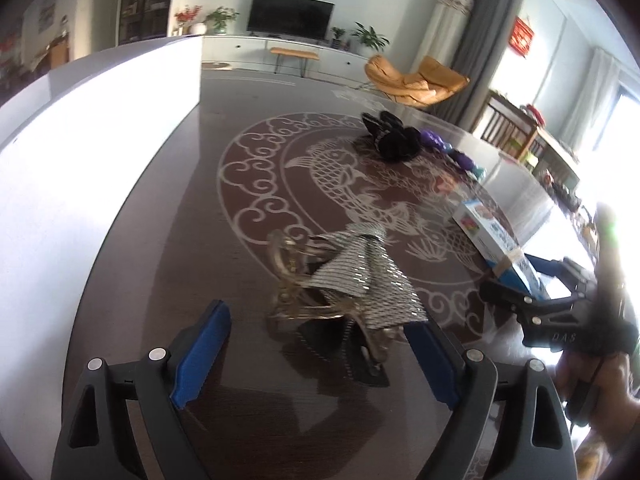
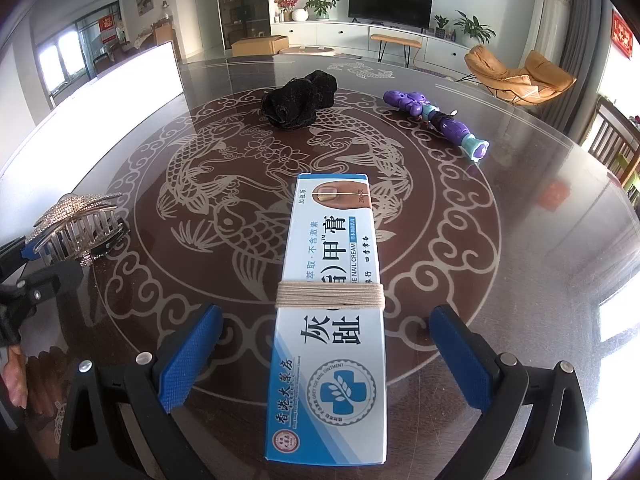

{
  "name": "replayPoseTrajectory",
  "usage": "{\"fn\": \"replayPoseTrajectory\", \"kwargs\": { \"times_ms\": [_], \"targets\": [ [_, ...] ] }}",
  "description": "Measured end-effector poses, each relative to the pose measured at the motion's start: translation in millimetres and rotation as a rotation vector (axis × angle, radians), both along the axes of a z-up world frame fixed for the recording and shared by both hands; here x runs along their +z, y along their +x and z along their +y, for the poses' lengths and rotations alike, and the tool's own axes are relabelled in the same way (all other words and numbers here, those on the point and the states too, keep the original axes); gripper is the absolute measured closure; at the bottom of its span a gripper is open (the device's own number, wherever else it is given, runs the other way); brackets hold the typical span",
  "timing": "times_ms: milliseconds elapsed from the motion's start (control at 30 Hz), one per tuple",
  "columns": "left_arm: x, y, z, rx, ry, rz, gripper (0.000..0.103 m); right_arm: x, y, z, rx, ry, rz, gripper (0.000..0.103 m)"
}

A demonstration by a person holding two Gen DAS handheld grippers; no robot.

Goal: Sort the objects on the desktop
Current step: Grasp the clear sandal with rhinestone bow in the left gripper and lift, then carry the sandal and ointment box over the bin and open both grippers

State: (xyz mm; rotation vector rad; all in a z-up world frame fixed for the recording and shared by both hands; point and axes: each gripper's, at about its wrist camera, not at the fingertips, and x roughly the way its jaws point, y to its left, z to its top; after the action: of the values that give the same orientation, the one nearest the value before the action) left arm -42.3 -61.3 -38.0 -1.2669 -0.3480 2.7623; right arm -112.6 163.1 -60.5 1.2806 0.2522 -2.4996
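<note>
The left tool (image 1: 316, 344) stood wide, its blue pads clear of the rhinestone hair claw (image 1: 340, 280), which lay on the bench (image 1: 160, 240) just ahead and blurred, its near end hidden in shadow. The right tool (image 2: 326, 344) also gaped, the nail cream box (image 2: 332, 300) between its fingers untouched and its near end cut off. Beyond lay a black cloth bundle (image 2: 300, 98) and a purple toy (image 2: 436, 118).

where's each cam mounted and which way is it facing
Left wrist: on the left tongs, angled down at the hair clip between its open blue fingers; right tongs at the right edge.
Right wrist: on the right tongs, angled down at the box; left tongs at the left edge.
Shared: clip, box, black cloth, purple toy, table.
</note>
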Motion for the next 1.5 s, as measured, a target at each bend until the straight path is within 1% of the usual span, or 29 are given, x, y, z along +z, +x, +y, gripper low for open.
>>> {"fn": "replayPoseTrajectory", "kwargs": {
  "times_ms": [67, 300, 467, 600, 767, 900, 1033, 1067, 1133, 1167, 1200, 1233, 1267, 1300, 1333, 1367, 1400, 1433, 1500],
  "targets": [
    [0, 1, -5, 0.019, 0.014, 0.004, 0.015, 0, -1, 0, 0.000, 0.000, 0.000, 0.000],
    [0, 1, -4, 0.025, 0.005, 0.002, 0.015, 0, 0, 0, 0.000, 0.000, 0.000, 0.000],
    [-1, 4, -12, 0.027, 0.075, 0.021, 0.015, 0, -1, 0, 0.000, 0.000, 0.000, 0.000],
    [-1, 3, -12, 0.026, 0.081, 0.021, 0.015, 0, 0, 0, 0.000, 0.000, 0.000, 0.000],
    [-1, 3, -12, 0.011, 0.094, 0.024, 0.015, 0, 0, 0, 0.000, 0.000, 0.000, 0.000],
    [-1, 2, -7, -0.023, 0.110, 0.027, 0.015, 0, -1, 0, 0.000, 0.000, 0.000, 0.000],
    [1, -18, 1, -0.042, 0.091, 0.000, 0.015, 0, 0, 0, 0.000, 0.000, 0.000, 0.000],
    [1, -25, 4, -0.043, 0.070, -0.010, 0.015, 0, -1, 0, -0.001, -0.001, 0.000, 0.000],
    [1, -37, 12, -0.048, -0.003, -0.028, 0.016, 0, -1, 0, 0.005, -0.004, -0.002, 0.000],
    [1, -42, 16, -0.053, -0.048, -0.036, 0.025, 1, -4, -1, 0.025, -0.002, -0.017, 0.000],
    [1, -43, 19, -0.059, -0.071, -0.034, 0.035, 2, -9, -4, 0.050, 0.015, -0.041, 0.000],
    [1, -43, 20, -0.072, -0.089, -0.025, 0.056, 3, -15, -9, 0.078, 0.048, -0.063, 0.000],
    [1, -42, 20, -0.079, -0.097, -0.023, 0.055, 6, -20, -14, 0.106, 0.071, -0.073, 0.000],
    [2, -39, 18, -0.082, -0.087, -0.021, 0.055, 8, -23, -19, 0.128, 0.078, -0.084, 0.005],
    [2, -36, 15, -0.081, -0.066, -0.021, 0.055, 10, -28, -21, 0.140, 0.073, -0.113, 0.017],
    [3, -32, 11, -0.079, -0.044, -0.019, 0.055, 13, -32, -20, 0.121, 0.063, -0.128, 0.047],
    [6, -26, 7, -0.073, -0.018, -0.010, 0.055, 17, -36, -21, 0.092, 0.088, -0.144, 0.060],
    [10, -20, 4, -0.068, 0.001, 0.004, 0.055, 18, -38, -21, 0.086, 0.096, -0.162, 0.060],
    [26, -4, -1, -0.055, 0.036, 0.046, 0.055, 25, -36, -25, 0.099, 0.091, -0.169, 0.060]
  ]
}}
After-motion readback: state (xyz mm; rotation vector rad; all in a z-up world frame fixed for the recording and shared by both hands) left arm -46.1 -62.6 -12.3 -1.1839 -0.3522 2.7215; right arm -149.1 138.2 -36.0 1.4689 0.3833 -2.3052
